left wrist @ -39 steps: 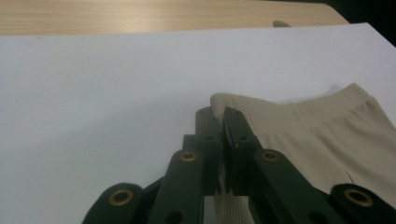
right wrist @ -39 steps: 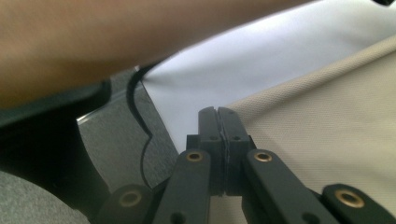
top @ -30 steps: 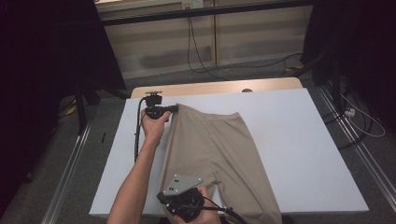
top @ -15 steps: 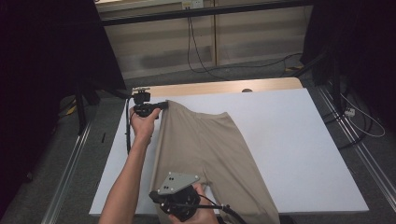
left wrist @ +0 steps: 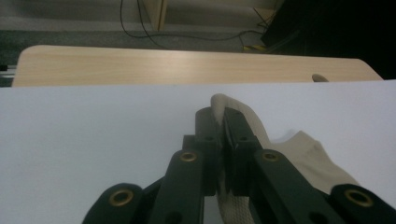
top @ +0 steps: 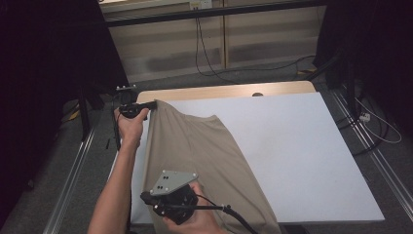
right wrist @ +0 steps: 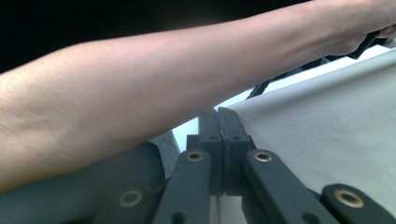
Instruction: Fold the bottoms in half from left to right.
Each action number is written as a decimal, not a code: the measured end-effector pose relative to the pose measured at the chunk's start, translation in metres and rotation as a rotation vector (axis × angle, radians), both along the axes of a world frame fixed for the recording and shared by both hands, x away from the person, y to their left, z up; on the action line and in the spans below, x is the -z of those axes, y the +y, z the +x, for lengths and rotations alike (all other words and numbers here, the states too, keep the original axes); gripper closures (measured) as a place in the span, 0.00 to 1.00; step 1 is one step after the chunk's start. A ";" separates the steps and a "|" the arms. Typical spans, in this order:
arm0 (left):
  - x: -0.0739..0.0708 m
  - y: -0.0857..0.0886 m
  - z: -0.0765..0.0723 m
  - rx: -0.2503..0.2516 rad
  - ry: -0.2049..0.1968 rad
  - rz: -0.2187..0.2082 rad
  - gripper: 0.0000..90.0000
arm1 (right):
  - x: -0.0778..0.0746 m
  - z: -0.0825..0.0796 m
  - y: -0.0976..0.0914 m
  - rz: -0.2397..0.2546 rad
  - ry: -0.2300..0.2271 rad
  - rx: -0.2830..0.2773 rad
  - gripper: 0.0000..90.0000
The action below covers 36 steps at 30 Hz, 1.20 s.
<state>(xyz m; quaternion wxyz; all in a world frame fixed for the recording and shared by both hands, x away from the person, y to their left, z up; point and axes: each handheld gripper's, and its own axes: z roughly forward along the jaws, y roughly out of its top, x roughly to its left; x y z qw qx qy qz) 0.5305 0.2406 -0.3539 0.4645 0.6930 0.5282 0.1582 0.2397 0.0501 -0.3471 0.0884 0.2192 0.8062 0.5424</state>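
A beige cloth (top: pixel 204 156) lies across the white table cover (top: pixel 302 146), running from the far left down to the near edge. My left gripper (top: pixel 153 104) is shut on its far corner and holds it lifted off the table; in the left gripper view the black jaws (left wrist: pixel 223 114) pinch a beige fold (left wrist: pixel 299 149). Low near the front edge, my right gripper (top: pixel 155 201) is shut on the cloth's near left edge. In the right gripper view its jaws (right wrist: pixel 218 114) clamp the stretched fabric (right wrist: pixel 327 130).
The person's left forearm (right wrist: pixel 163 84) crosses above the right gripper's jaws. A wooden table strip (top: pixel 224 91) shows beyond the white cover. Metal rails (top: pixel 73 170) run along both sides of the table. Cables lie on the floor behind.
The left hand has carried the cloth's far corner leftward and up. The right hand has risen and shifted slightly left. The cloth's left edge is drawn taut between them.
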 end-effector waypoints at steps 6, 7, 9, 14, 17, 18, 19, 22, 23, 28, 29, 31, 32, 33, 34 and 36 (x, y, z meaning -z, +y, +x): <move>0.007 -0.003 0.001 0.000 0.007 0.009 0.95 | 0.006 0.000 -0.005 0.007 0.016 0.002 1.00; 0.010 -0.004 0.002 0.004 0.012 0.017 0.95 | 0.006 0.000 -0.005 0.007 0.016 0.002 1.00; 0.016 -0.009 0.003 0.005 0.021 0.019 0.95 | 0.013 -0.001 -0.010 0.003 0.029 0.012 1.00; 0.027 -0.018 0.003 0.005 0.027 0.018 0.95 | 0.022 0.002 -0.029 -0.002 0.057 0.048 1.00; 0.028 -0.021 0.004 0.008 0.030 0.020 0.95 | 0.025 0.002 -0.039 -0.004 0.067 0.072 1.00; 0.027 -0.025 0.004 0.009 0.025 0.022 0.95 | 0.026 0.001 -0.047 -0.004 0.069 0.084 1.00; 0.026 -0.027 0.004 0.011 0.023 0.022 0.95 | 0.026 0.000 -0.051 -0.008 0.068 0.091 1.00; 0.027 -0.032 0.004 0.013 0.025 0.022 0.95 | 0.024 -0.003 -0.064 -0.003 0.067 0.108 1.00; 0.027 -0.035 0.005 0.015 0.024 0.023 0.95 | 0.024 -0.003 -0.064 -0.003 0.067 0.108 1.00; 0.030 -0.055 0.007 0.026 0.037 0.044 0.95 | 0.021 -0.007 -0.088 -0.008 0.059 0.144 1.00; 0.031 -0.058 0.007 0.041 0.034 0.039 0.95 | 0.021 -0.008 -0.093 -0.006 0.061 0.151 1.00; 0.032 -0.068 0.008 0.051 0.029 0.038 0.95 | 0.020 -0.009 -0.098 -0.005 0.060 0.156 1.00; 0.035 -0.074 0.008 0.060 0.037 0.046 0.95 | 0.020 -0.011 -0.108 -0.001 0.056 0.176 1.00; 0.035 -0.074 0.008 0.060 0.037 0.046 0.95 | 0.020 -0.011 -0.108 -0.001 0.056 0.176 1.00; 0.038 -0.081 0.009 0.064 0.041 0.053 0.95 | 0.023 -0.013 -0.117 0.004 0.065 0.196 1.00; 0.042 -0.086 0.010 0.073 0.050 0.060 0.95 | 0.029 -0.012 -0.125 0.006 0.079 0.212 1.00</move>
